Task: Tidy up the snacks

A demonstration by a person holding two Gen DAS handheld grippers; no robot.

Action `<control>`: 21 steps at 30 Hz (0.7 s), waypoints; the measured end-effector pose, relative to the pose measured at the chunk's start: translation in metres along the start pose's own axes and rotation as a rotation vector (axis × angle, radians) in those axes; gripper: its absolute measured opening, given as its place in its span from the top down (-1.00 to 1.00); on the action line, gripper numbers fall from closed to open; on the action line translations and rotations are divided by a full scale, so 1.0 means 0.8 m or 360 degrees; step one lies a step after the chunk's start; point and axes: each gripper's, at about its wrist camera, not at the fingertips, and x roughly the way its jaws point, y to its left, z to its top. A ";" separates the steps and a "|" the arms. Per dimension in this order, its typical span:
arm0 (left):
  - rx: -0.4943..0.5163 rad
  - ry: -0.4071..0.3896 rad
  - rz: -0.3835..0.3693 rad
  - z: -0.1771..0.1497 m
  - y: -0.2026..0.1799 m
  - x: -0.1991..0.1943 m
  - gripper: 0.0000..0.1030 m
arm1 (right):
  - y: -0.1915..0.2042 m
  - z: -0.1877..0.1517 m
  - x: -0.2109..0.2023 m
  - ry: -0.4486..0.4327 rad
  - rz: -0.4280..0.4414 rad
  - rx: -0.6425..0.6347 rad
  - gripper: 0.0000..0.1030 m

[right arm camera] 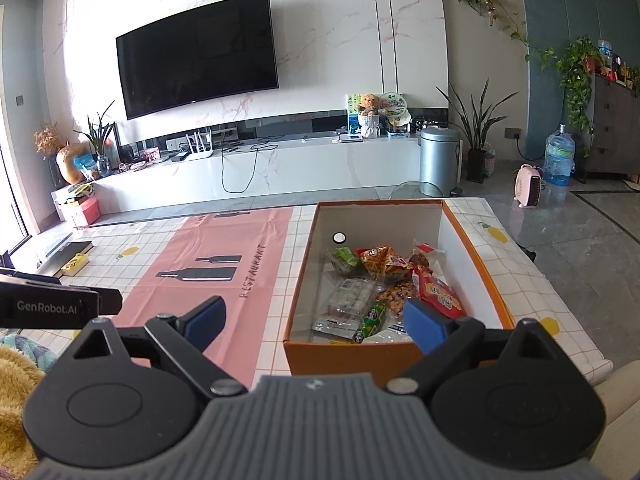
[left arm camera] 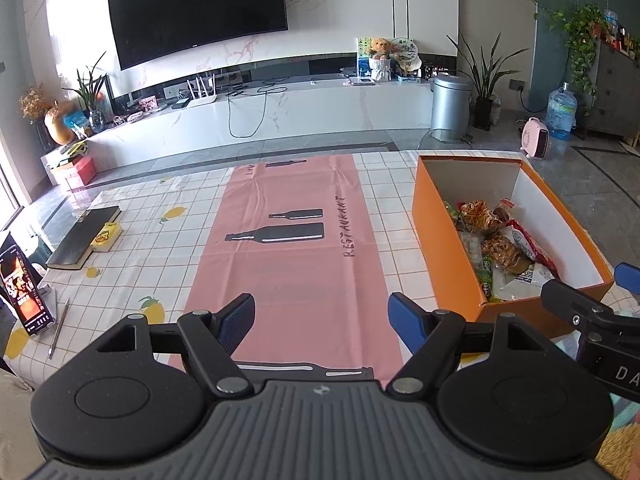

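An orange cardboard box (right arm camera: 486, 270) with white inner walls stands on the right of the table and holds several snack packets (right arm camera: 384, 284): red, orange, green and clear ones. It also shows in the left wrist view (left arm camera: 436, 248), with the snacks (left arm camera: 496, 240) inside. My right gripper (right arm camera: 320, 318) is open and empty, held above the box's near edge. My left gripper (left arm camera: 322, 318) is open and empty above the pink mat (left arm camera: 296, 240). The right gripper's body shows at the right edge of the left wrist view (left arm camera: 592, 320).
The table has a checked cloth with lemons (left arm camera: 132, 280). A black book (left arm camera: 82, 238) with a yellow pack (left arm camera: 106, 236), a phone on a stand (left arm camera: 24, 292) and a pen (left arm camera: 58, 328) lie at the left. A TV wall and a bin (right arm camera: 438, 160) stand beyond.
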 end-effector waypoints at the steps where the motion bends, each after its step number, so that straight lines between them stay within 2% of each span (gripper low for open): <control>1: -0.0007 -0.0002 -0.0004 0.000 0.000 -0.001 -0.73 | 0.000 0.000 0.000 0.0000 0.0000 0.0001 -0.79; 21: -0.0037 -0.0073 -0.0006 -0.005 0.009 -0.019 -0.73 | 0.008 0.002 -0.013 -0.0019 -0.0008 -0.0037 -0.81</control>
